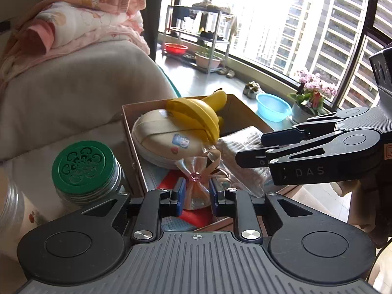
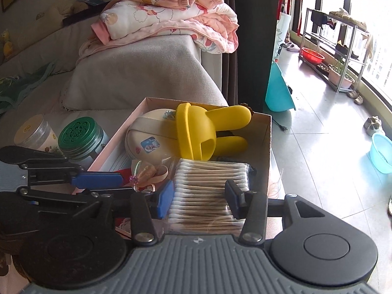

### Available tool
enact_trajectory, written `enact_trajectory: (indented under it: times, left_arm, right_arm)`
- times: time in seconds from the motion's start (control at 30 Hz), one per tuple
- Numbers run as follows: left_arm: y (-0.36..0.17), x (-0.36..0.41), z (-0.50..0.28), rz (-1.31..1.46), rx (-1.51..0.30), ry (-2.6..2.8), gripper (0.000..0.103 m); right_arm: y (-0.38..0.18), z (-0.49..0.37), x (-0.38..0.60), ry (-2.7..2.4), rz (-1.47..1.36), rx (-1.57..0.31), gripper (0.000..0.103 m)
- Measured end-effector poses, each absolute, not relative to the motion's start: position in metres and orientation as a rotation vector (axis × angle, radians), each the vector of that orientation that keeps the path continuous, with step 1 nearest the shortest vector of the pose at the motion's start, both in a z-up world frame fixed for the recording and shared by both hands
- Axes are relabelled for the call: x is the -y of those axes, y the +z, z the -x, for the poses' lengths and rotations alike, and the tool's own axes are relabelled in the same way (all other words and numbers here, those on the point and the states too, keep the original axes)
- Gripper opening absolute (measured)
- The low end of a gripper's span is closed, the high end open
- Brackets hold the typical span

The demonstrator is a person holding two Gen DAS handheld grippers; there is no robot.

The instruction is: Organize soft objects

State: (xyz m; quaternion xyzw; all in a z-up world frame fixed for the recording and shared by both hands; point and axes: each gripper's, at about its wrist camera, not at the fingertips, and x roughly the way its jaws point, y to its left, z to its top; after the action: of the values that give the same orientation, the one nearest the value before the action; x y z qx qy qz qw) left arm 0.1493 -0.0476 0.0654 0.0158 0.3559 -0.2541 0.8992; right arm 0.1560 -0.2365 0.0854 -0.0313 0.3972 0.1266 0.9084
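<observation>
A cardboard box (image 1: 127, 132) (image 2: 267, 132) holds a cream round case (image 1: 156, 137) (image 2: 144, 134), a yellow rabbit-shaped silicone holder (image 1: 196, 115) (image 2: 198, 132), a sheer ribbon bow with a pink bead (image 1: 198, 181) (image 2: 144, 174), and a clear pack of cotton swabs (image 2: 205, 193) (image 1: 240, 152). My left gripper (image 1: 195, 196) is open, its pads on either side of the bow. My right gripper (image 2: 201, 196) is open, straddling the swab pack; it also shows in the left wrist view (image 1: 254, 147).
A green-lidded jar (image 1: 83, 169) (image 2: 80, 137) and a clear jar (image 2: 34, 132) stand left of the box. A grey sofa arm (image 2: 147, 73) carries folded pink blankets (image 2: 171, 17). A blue basin (image 1: 273, 106) sits on the floor by the window.
</observation>
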Motion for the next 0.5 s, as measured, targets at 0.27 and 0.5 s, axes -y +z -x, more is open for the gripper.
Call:
enact_trajectory:
  times: [0.27, 0.5]
  left_arm:
    - [0.074, 0.005, -0.098, 0.005, -0.637, -0.527, 0.023]
    - [0.045, -0.055, -0.037, -0.079, -0.77, -0.297, 0.023]
  right_arm:
    - [0.094, -0.141, 0.243, 0.272, -0.018, -0.771, 0.051]
    - [0.114, -0.084, 0.22, 0.277, -0.014, -0.651, 0.07]
